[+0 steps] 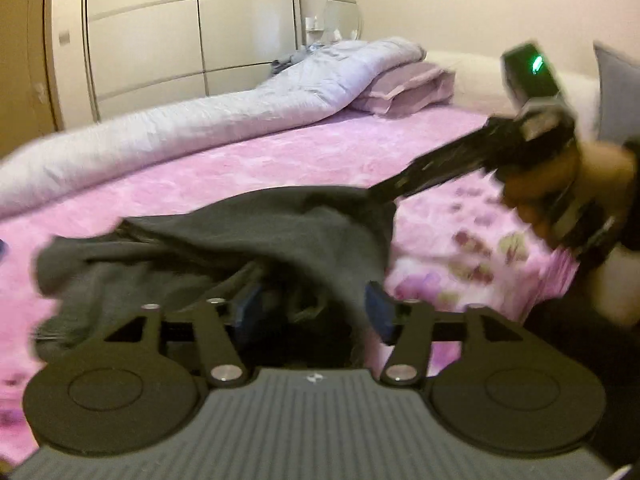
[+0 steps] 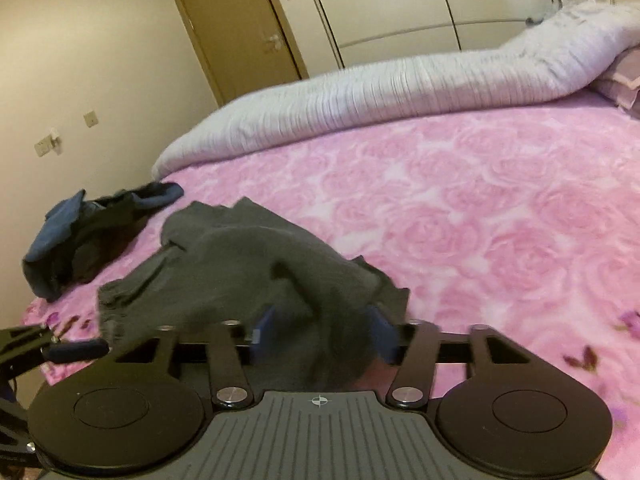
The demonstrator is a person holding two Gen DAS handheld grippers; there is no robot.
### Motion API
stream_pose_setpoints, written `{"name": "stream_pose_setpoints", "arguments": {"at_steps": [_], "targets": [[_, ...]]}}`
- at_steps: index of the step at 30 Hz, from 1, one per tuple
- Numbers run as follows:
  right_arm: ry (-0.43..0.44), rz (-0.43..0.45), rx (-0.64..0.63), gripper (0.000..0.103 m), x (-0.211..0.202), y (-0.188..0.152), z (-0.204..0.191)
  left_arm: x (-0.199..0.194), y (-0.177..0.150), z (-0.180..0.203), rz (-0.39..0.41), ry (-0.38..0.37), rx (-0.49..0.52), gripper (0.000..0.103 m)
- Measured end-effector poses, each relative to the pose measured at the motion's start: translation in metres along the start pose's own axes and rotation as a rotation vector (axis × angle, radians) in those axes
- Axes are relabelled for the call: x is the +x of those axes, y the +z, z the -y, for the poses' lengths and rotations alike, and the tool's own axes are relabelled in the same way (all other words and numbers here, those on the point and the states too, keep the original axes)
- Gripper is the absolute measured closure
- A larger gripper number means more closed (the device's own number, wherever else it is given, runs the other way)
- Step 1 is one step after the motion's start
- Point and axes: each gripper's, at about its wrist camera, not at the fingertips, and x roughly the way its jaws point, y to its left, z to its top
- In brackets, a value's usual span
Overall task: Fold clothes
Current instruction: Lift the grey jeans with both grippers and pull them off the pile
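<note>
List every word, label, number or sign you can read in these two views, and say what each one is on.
No readable words or numbers in either view.
Small crosshair-like mark, no letters, on the ribbed grey body of the right hand-held gripper.
Small pale emblem, too blurred to read, on the body of the left hand-held gripper.
Green light, not text, on the device atop the right hand-held gripper seen from the left wrist.

Two grippers counted: left gripper (image 1: 310,312), right gripper (image 2: 322,330). One grey garment (image 2: 240,256), one dark blue clothes heap (image 2: 80,236), one rolled duvet (image 2: 400,92), one pillow (image 1: 408,88), one door (image 2: 236,28).
</note>
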Motion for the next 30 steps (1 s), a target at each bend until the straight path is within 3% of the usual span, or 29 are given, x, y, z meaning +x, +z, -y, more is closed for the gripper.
{"name": "stream_pose_setpoints", "arguments": {"at_steps": [2,8,11,13,16,18,19,20,23,27,30], "targets": [[-0.017,0.027,0.006,0.029,-0.01,-0.006,-0.007,-0.009,-0.007,-0.002,-0.006,0.051,0.086,0.037],[0.097,-0.084,0.008,0.023,-0.01,-0.046,-0.05,-0.013,-0.023,-0.012,-0.024,0.175,0.378,0.035],[0.134,-0.146,0.008,0.021,0.005,-0.057,-0.071,0.007,-0.025,-0.023,-0.045,0.178,0.508,0.035],[0.138,-0.182,0.004,0.021,0.018,-0.062,-0.083,0.027,-0.027,-0.031,-0.071,0.146,0.534,0.036],[0.127,-0.202,0.05,0.021,0.04,-0.064,-0.088,0.057,-0.03,-0.042,-0.112,0.102,0.57,0.053],[0.113,-0.209,0.1,0.023,0.054,-0.064,-0.085,0.071,-0.032,-0.047,-0.142,0.081,0.582,0.075],[0.105,-0.214,0.129,0.046,0.062,-0.063,-0.082,0.075,-0.032,-0.048,-0.151,0.065,0.584,0.079],[0.093,-0.215,0.149,0.079,0.067,-0.06,-0.077,0.076,-0.03,-0.049,-0.154,0.053,0.583,0.083],[0.116,-0.208,0.205,0.093,0.063,-0.046,-0.062,0.059,-0.02,-0.047,-0.135,0.028,0.562,0.091],[0.016,-0.114,0.006,0.097,0.008,-0.005,-0.054,0.024,0.011,-0.04,-0.059,-0.061,0.422,0.092],[-0.083,-0.045,-0.15,0.099,-0.039,0.038,-0.041,0.008,0.04,-0.015,0.016,-0.2,0.289,0.093]]}}
